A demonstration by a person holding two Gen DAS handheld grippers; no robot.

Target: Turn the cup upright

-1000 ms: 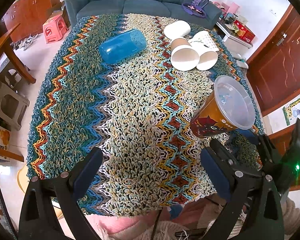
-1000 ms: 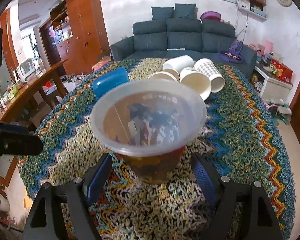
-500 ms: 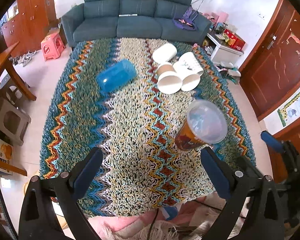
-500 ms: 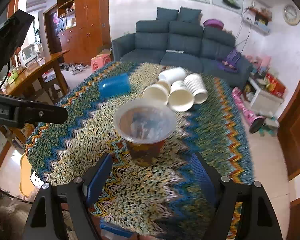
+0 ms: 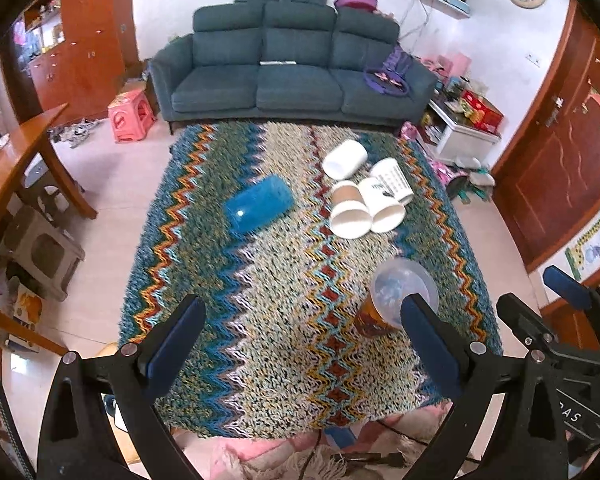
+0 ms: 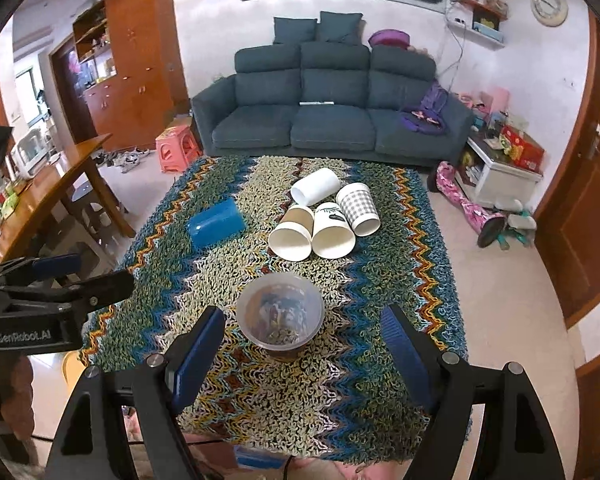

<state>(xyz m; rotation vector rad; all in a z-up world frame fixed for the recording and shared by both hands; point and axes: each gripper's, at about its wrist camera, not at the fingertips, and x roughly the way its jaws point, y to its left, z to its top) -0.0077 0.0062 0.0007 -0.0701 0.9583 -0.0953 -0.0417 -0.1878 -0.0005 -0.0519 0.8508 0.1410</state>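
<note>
A clear plastic cup (image 6: 280, 316) with a printed orange-brown wall stands upright, mouth up, on the zigzag knitted cloth (image 6: 340, 392) near the table's front. It also shows in the left wrist view (image 5: 396, 298), partly behind my left gripper's right finger. My right gripper (image 6: 302, 354) is open and empty, held above and behind the cup, apart from it. My left gripper (image 5: 302, 352) is open and empty, high over the front of the table. The right gripper's body shows at the right edge of the left wrist view (image 5: 560, 332).
A blue cup (image 5: 258, 208) lies on its side at mid-left. Several paper cups (image 5: 364, 194) lie on their sides in a cluster at the back right. A grey sofa (image 5: 292, 76) stands behind the table. A wooden table (image 6: 40, 208) is on the left.
Both grippers have pulled up and back from the table. The right gripper, which had the plastic cup between its fingers, now stands clear of it. The cup stays upright on the cloth.
</note>
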